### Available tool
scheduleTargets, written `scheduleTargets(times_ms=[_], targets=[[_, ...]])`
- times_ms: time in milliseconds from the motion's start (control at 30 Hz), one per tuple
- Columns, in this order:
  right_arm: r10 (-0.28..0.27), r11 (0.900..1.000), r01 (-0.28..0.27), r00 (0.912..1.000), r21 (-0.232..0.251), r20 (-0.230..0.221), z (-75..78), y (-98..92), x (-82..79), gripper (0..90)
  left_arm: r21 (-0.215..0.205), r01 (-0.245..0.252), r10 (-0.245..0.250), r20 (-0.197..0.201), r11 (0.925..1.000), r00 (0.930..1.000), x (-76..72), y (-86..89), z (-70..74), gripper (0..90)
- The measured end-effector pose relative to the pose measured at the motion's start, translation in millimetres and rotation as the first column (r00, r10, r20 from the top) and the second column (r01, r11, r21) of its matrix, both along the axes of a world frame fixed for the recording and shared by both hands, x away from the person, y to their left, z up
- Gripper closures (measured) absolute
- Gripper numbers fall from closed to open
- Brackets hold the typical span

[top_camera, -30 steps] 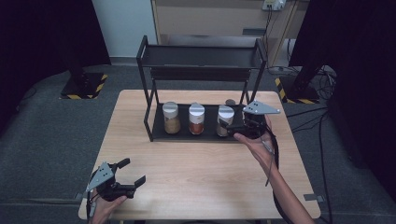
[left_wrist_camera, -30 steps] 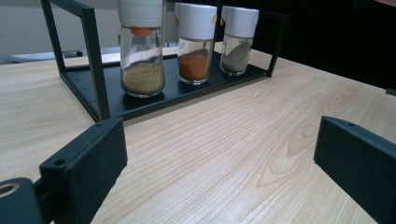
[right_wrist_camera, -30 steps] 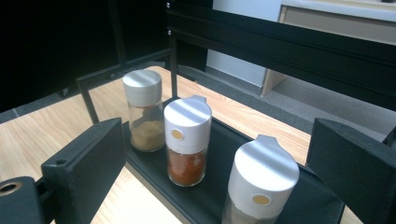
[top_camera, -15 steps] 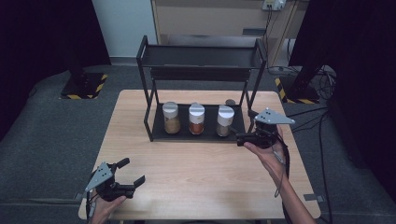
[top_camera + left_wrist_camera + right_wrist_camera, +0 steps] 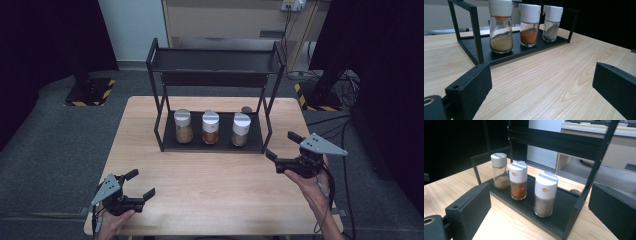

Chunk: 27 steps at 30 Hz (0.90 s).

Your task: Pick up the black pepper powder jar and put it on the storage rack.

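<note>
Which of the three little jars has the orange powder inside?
The middle jar on the rack's bottom shelf. Its powder is orange-red; the left jar holds yellowish-tan powder and the right jar greyish powder.

No legible text, brand, number or sign in any view.

Jars (image 5: 518, 183): three on the rack (image 5: 215, 142), glass bare, no printed labels seen. White caps carry a small orange-yellow dot each on two of them, a plain mark with no characters.

Floor plates (image 5: 87, 92): yellow-and-black hazard striping along the edges at left, and again at right of the rack; stripes only, no wording.

Wall outlet (image 5: 293, 4) at top: too small and blurred to read any marking.

Gripper jaws: plain black, unmarked.
</note>
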State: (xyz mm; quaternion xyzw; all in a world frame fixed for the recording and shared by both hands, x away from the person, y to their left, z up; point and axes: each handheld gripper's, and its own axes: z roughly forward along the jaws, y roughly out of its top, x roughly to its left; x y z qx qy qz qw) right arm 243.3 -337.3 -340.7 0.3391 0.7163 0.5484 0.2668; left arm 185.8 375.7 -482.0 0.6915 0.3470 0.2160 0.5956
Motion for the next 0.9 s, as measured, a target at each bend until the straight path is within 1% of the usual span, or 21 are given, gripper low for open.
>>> scheduleTargets(times_ms=[200, 467, 600, 733, 800, 900], targets=[[-0.030, 0.999, 0.030, 0.9995, 0.012, -0.012, -9.4, -16.7, -16.7, 4.6, -0.004, -0.004, 0.004, 0.000, 1.0000, 1.0000, -0.3, 0.1, -0.4, 1.5], [-0.066, 0.998, 0.067, 0.9968, 0.020, -0.044, -30.3, -32.7, -34.7, 4.7, 0.002, -0.001, 0.001, -0.002, 1.0000, 1.0000, 0.1, -0.4, 0.1, 1.5], [-0.070, 0.997, 0.071, 0.9964, 0.012, -0.048, -39.3, -35.6, -42.3, 4.6, 0.001, -0.004, 0.004, -0.004, 1.0000, 1.0000, 0.2, -0.5, -0.2, 1.5], [-0.084, 0.996, 0.085, 0.9956, 0.018, -0.043, -47.7, -38.4, -49.7, 4.7, 0.002, -0.003, 0.003, -0.004, 1.0000, 1.0000, 0.2, -0.4, 0.0, 1.5], [-0.090, 0.996, 0.091, 0.9949, 0.022, -0.046, -51.9, -39.6, -52.2, 4.7, 0.002, -0.003, 0.003, -0.004, 1.0000, 1.0000, 0.1, -0.3, -0.1, 1.5], [-0.094, 0.995, 0.095, 0.9944, 0.016, -0.049, -58.8, -40.5, -55.2, 4.8, 0.003, -0.002, 0.002, -0.004, 1.0000, 1.0000, 0.1, -0.3, 0.1, 1.5]])
